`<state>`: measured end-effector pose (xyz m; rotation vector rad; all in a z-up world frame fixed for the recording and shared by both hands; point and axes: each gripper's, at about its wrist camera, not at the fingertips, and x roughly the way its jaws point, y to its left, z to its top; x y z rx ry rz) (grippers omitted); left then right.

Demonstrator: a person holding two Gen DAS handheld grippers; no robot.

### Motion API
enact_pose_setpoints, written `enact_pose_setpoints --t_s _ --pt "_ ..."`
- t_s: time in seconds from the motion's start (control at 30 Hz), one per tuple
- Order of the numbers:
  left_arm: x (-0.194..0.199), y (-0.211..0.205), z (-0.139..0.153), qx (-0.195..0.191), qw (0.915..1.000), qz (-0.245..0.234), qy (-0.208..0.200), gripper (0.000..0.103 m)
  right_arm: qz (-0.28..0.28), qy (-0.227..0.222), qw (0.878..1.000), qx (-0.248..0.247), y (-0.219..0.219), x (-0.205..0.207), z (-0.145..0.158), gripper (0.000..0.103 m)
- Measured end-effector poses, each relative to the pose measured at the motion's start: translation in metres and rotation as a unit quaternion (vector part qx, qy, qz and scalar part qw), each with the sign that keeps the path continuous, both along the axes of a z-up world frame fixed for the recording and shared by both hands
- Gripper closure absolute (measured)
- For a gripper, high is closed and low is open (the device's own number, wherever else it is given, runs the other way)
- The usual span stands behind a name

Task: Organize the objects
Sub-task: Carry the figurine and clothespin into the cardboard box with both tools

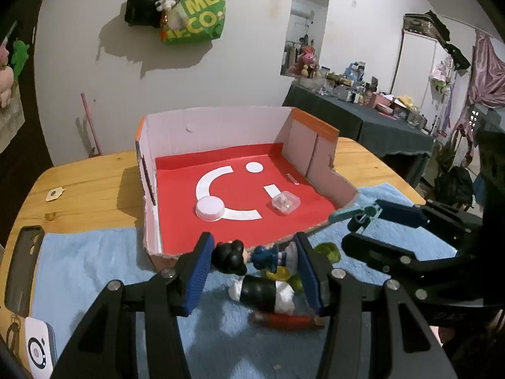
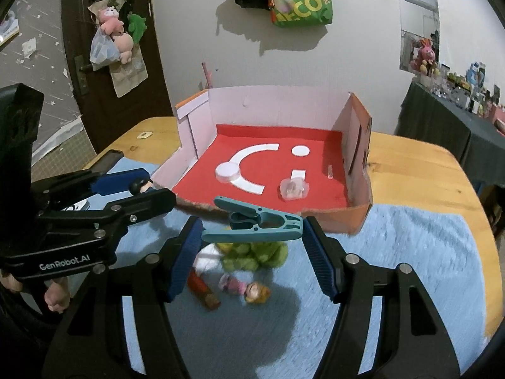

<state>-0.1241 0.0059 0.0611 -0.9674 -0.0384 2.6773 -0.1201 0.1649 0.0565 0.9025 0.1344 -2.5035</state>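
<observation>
Two claws (image 1: pixel 251 271) (image 2: pixel 252 254), one figurine (image 1: pixel 252 257), one clothespin (image 2: pixel 252 224).

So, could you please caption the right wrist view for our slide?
Right gripper shut on teal clip above blue towel, facing red-floored cardboard box.

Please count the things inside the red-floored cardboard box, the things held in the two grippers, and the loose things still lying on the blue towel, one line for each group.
In the box: 3 (white lid, clear plastic case, small clear tube)
Held: 2 (black-haired figurine in left gripper, teal clothespin in right gripper)
On the towel: at least 4
Total: at least 9
</observation>
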Motion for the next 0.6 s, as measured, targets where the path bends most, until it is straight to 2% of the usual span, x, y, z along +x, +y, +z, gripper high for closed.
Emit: enact_pose_setpoints --t_s 0.4,0.6 --pt "-0.042 0.000 -0.007 0.004 0.9993 -0.001 -0.038 0.049 0.004 -0.031 0.999 0.014 -0.002 -0.043 0.000 0.039" --pt "-0.061 0.001 -0.013 -0.007 0.9986 0.004 -0.052 0.049 0.008 -0.054 0.998 0.024 -0.004 -0.065 -0.007 0.039"
